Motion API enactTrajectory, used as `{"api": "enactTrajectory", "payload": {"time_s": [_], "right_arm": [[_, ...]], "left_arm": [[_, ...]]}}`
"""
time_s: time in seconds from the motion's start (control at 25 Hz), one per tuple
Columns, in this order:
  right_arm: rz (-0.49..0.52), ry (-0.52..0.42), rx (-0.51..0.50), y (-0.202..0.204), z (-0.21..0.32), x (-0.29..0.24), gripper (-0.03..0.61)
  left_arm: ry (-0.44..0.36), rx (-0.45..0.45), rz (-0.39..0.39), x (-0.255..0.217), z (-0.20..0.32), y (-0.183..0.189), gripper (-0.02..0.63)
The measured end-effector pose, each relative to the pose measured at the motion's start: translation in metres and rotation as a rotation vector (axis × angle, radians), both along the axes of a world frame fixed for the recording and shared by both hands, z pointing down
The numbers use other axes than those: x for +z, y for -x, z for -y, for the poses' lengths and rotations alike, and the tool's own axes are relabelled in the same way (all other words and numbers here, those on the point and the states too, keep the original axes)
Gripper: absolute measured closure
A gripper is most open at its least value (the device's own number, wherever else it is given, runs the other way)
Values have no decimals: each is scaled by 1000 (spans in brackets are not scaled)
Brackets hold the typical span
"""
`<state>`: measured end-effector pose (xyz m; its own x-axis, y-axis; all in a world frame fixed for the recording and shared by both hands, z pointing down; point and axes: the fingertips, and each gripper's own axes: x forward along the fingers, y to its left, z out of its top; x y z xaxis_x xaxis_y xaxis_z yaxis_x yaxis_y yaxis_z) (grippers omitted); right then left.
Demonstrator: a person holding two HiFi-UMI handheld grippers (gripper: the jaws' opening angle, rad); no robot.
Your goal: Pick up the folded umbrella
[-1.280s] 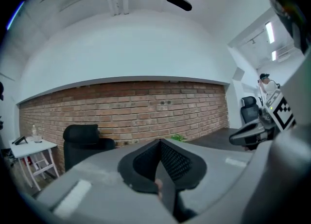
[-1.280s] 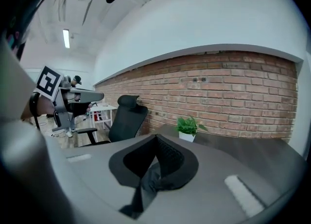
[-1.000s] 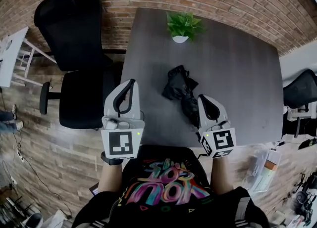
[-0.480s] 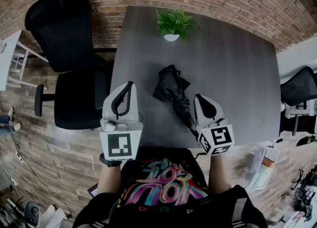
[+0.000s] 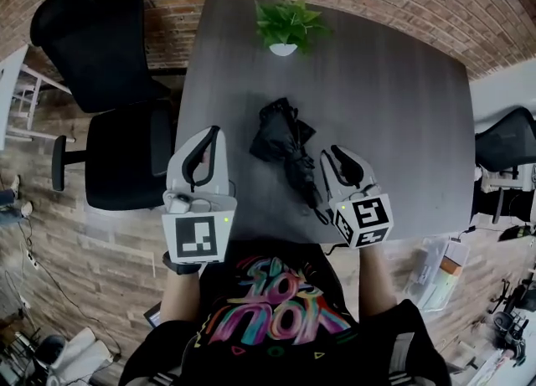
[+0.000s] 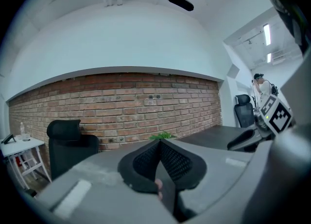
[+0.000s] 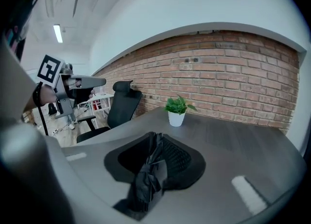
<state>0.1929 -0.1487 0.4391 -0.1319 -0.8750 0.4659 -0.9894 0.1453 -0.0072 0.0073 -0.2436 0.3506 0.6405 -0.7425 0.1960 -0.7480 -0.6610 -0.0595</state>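
The folded black umbrella (image 5: 280, 137) lies crumpled on the dark grey table (image 5: 394, 100), its thin end pointing toward me. My right gripper (image 5: 333, 152) hangs just right of that near end. In the right gripper view its jaws (image 7: 154, 136) have just been opening and stand slightly apart. The umbrella's fabric (image 7: 150, 174) shows in the narrow gap, and the pads do not press on it. My left gripper (image 5: 213, 133) hovers over the table's near left part, left of the umbrella and apart from it. Its pads meet at the tip (image 6: 159, 143) with nothing between them.
A small potted plant (image 5: 285, 24) stands at the table's far edge by the brick wall. A black office chair (image 5: 109, 83) sits left of the table, and another chair (image 5: 507, 146) sits to the right. The table's near edge is just under my hands.
Both grippers have moved forward and down over the table's near edge. The right one now sits beside the umbrella's near end, and its jaws show a small gap.
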Motion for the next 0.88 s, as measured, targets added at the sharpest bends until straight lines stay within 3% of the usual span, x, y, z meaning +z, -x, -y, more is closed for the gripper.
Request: {"api": "enactTrajectory", "payload": {"time_s": [0.48,0.88], "right_arm": [[-16,201,-95,14,-2,70,321],[-34,273,-160,38,10,114,273]], "left_arm": [[-14,3,23,0,-1,-6,612],[14,-34,36,13,-9,9,612]]}}
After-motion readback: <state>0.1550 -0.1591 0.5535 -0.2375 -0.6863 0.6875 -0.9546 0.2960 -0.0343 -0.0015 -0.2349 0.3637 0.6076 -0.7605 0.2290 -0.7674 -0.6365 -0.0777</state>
